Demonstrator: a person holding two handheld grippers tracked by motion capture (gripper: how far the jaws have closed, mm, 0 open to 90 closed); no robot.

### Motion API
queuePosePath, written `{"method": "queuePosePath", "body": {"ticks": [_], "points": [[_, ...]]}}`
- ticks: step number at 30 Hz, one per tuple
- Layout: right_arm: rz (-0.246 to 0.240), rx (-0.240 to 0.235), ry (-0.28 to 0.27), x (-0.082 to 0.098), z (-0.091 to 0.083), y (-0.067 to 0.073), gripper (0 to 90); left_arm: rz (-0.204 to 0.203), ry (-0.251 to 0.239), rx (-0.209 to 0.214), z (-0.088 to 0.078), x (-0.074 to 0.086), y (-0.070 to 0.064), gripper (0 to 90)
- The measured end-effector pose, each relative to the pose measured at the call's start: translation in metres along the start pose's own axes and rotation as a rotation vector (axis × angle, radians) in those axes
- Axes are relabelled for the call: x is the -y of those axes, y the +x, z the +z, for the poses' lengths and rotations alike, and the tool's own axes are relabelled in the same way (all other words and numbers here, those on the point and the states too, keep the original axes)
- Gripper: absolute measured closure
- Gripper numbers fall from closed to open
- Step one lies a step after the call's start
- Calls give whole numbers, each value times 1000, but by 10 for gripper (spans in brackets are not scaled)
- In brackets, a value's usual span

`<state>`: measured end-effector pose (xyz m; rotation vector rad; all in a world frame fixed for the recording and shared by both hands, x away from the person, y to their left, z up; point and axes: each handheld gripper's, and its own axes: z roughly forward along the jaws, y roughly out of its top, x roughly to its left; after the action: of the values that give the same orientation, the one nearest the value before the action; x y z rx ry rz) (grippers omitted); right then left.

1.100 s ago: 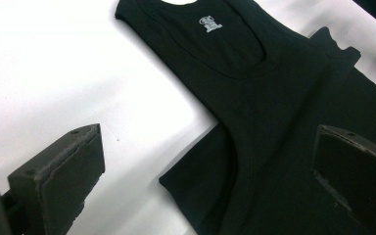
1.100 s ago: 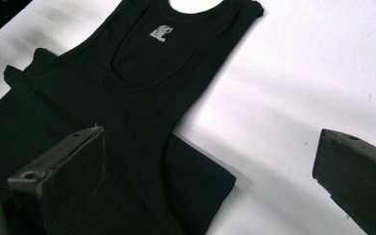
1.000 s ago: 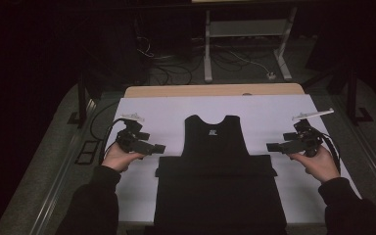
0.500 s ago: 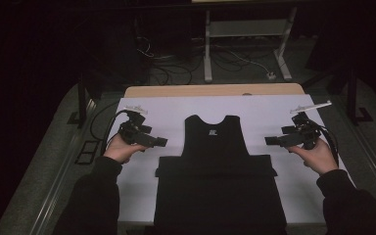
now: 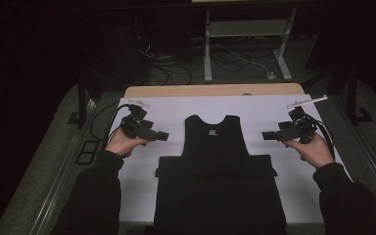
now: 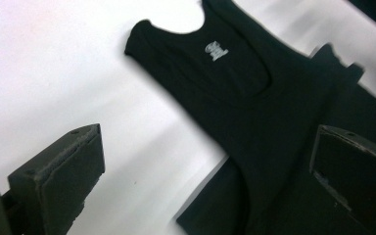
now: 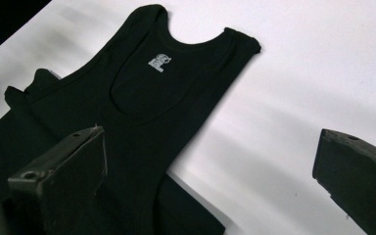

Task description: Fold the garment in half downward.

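— Where's the black tank top [image 5: 217, 147]?

— Flat in the middle of the white worktop [image 5: 176, 110], neck away from the person.

— And the grippers?

— Left gripper [image 5: 162, 136] left of it, jaws apart, empty. Right gripper [image 5: 267, 135] right of it, likewise apart, empty.

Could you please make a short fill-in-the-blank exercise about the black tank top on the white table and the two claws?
1. The tank top lies flat on a table whose cover is ____ in colour.
2. Both the left claw and the right claw have their jaws ____.
3. The small label inside the neckline is ____ in colour.
4. The tank top lies ____ the two claws.

Missing words: white; open; white; between
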<state>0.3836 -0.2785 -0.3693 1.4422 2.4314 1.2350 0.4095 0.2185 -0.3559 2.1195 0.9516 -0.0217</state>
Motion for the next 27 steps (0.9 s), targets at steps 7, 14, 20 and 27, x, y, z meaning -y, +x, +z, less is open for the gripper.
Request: {"method": "queuePosePath", "body": {"ticks": [7, 14, 20, 27], "points": [[-11, 3, 5, -10, 6, 0, 0, -8, 0, 0, 3, -7, 5, 0], [-22, 19, 26, -20, 17, 1, 0, 0, 8, -3, 11, -12, 7, 0], [-20, 18, 30, -26, 25, 1, 0, -27, -11, 13, 23, -15, 11, 0], [-19, 29, 39, -30, 35, -1, 0, -18, 25, -14, 37, -18, 12, 0]]}}
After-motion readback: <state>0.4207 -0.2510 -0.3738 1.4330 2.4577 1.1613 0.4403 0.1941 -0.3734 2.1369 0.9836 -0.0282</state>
